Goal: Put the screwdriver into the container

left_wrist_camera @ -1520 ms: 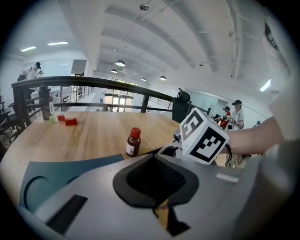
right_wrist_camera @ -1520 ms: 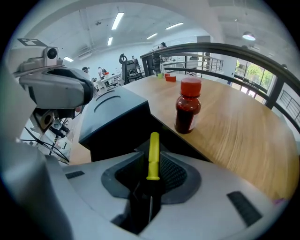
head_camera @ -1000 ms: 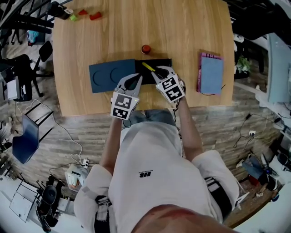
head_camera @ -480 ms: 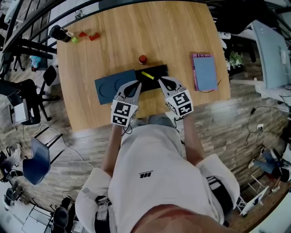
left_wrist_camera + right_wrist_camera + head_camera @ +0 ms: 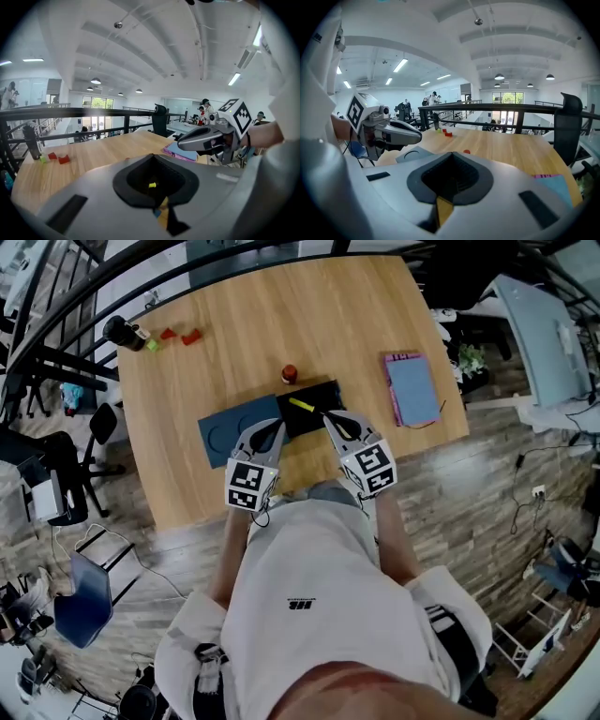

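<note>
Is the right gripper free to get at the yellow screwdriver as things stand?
Probably yes. The right gripper sits close to the yellow screwdriver, which lies exposed in the open black container, with nothing between them. Its jaws are together, so they would have to open first.

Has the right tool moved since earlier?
Yes: the right tool drew back over the black container, toward the near edge of the table.

Yellow-handled screwdriver point(image 5: 301, 405) lying slantwise inside black container point(image 5: 322, 394)
</note>
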`<action>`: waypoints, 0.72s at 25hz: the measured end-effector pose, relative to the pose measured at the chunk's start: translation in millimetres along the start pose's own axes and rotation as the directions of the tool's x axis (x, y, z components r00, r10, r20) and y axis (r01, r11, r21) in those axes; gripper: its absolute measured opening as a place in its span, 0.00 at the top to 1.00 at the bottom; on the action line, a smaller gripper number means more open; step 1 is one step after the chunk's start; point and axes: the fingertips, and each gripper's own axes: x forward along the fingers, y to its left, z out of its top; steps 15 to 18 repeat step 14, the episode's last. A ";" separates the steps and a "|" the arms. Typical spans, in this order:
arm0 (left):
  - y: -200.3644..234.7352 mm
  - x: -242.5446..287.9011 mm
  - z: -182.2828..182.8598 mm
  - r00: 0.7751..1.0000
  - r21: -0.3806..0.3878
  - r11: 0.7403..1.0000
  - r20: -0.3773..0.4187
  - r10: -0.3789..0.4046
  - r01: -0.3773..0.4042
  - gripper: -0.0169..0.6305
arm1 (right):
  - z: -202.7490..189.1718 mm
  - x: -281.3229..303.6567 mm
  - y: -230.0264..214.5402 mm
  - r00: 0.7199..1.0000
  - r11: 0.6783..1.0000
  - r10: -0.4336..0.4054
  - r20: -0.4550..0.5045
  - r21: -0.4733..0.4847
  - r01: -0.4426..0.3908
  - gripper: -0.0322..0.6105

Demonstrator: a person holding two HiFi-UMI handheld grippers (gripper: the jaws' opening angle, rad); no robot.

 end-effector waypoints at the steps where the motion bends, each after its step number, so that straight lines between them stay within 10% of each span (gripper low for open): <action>1: -0.3 -1.2 1.0 1.000 0.002 1.000 0.004 -0.002 0.002 0.96 | 1.2 -0.9 2.5 1.000 1.000 -0.002 0.004 -0.001 0.002 0.96; 18: -2.7 -9.4 22.7 0.991 -0.036 0.999 0.131 0.015 -0.010 0.96 | 22.6 -8.4 18.1 0.993 0.999 -0.030 0.118 0.025 0.028 0.96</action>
